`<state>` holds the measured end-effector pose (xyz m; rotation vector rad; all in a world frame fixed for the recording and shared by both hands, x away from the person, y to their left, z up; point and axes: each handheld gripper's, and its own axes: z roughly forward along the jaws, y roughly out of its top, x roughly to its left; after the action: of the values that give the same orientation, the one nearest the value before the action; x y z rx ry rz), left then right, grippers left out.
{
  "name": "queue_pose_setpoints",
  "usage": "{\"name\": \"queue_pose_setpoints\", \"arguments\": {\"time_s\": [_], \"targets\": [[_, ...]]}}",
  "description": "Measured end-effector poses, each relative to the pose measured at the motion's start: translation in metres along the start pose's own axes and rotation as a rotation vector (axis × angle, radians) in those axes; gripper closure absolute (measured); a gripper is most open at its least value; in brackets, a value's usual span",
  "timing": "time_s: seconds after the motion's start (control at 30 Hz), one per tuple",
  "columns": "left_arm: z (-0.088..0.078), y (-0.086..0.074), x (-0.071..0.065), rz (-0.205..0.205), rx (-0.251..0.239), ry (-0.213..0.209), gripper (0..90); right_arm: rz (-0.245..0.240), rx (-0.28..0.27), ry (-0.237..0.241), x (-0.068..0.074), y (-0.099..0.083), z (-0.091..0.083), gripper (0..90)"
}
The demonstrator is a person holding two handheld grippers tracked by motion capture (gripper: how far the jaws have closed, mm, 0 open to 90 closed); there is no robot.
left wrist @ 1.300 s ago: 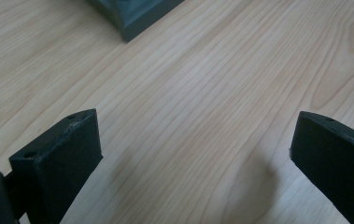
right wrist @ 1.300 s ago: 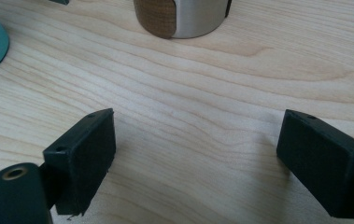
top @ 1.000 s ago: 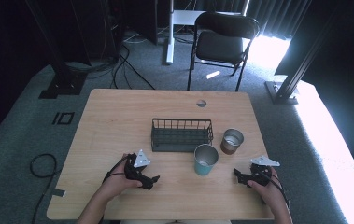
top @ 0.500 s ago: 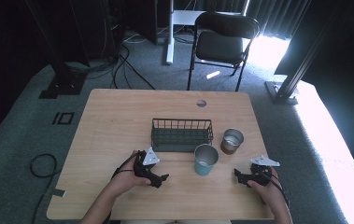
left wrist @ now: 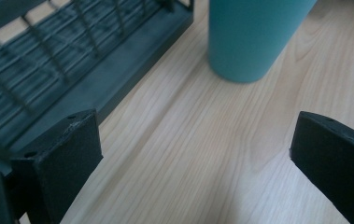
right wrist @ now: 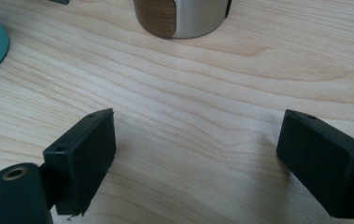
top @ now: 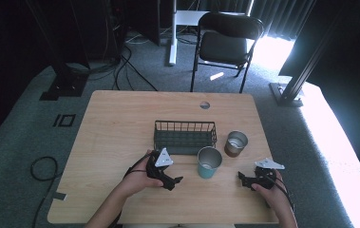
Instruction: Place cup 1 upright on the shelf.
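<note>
While both sets of fingers stand wide and hold nothing, the left gripper (top: 174,181) hovers near the teal cup (top: 209,162), which stands upright on the table (top: 116,123) just before the wire basket (top: 184,136). The right gripper (top: 244,179) faces the steel cup (top: 236,143).

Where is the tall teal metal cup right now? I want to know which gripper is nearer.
In the high view the tall teal metal cup stands right of centre, just in front of the dark wire basket, nearer the left gripper.
</note>
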<state>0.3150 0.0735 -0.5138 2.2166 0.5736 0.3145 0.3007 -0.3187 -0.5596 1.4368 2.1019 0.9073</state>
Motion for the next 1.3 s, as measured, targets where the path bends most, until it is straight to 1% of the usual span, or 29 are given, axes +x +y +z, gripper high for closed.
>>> {"name": "queue_pose_setpoints", "arguments": {"time_s": [0.23, 0.37, 0.43, 0.53, 0.87, 0.97, 1.0, 1.2, 1.3], "targets": [[0.007, 0.009, -0.007, 0.017, -0.025, -0.031, 2.8, 0.0, 0.0, 0.0, 0.0, 0.0, 0.0, 11.4], [0.01, 0.015, -0.009, 0.023, -0.042, -0.035, 2.8, 0.0, 0.0, 0.0, 0.0, 0.0, 0.0, 11.4], [0.012, 0.019, -0.01, 0.027, -0.066, -0.049, 2.8, 0.0, 0.0, 0.0, 0.0, 0.0, 0.0, 11.4], [0.015, 0.024, -0.012, 0.028, -0.091, -0.058, 2.8, 0.0, 0.0, 0.0, 0.0, 0.0, 0.0, 11.4], [0.027, 0.036, -0.018, 0.05, -0.107, -0.077, 2.8, 0.0, 0.0, 0.0, 0.0, 0.0, 0.0, 11.4], [0.031, 0.039, -0.02, 0.053, -0.131, -0.093, 2.8, 0.0, 0.0, 0.0, 0.0, 0.0, 0.0, 11.4], [0.032, 0.04, -0.021, 0.059, -0.132, -0.095, 2.8, 0.0, 0.0, 0.0, 0.0, 0.0, 0.0, 11.4], [0.038, 0.047, -0.021, 0.065, -0.138, -0.089, 2.8, 0.0, 0.0, 0.0, 0.0, 0.0, 0.0, 11.4], [0.043, 0.051, -0.023, 0.077, -0.14, -0.087, 2.8, 0.0, 0.0, 0.0, 0.0, 0.0, 0.0, 11.4]]}}
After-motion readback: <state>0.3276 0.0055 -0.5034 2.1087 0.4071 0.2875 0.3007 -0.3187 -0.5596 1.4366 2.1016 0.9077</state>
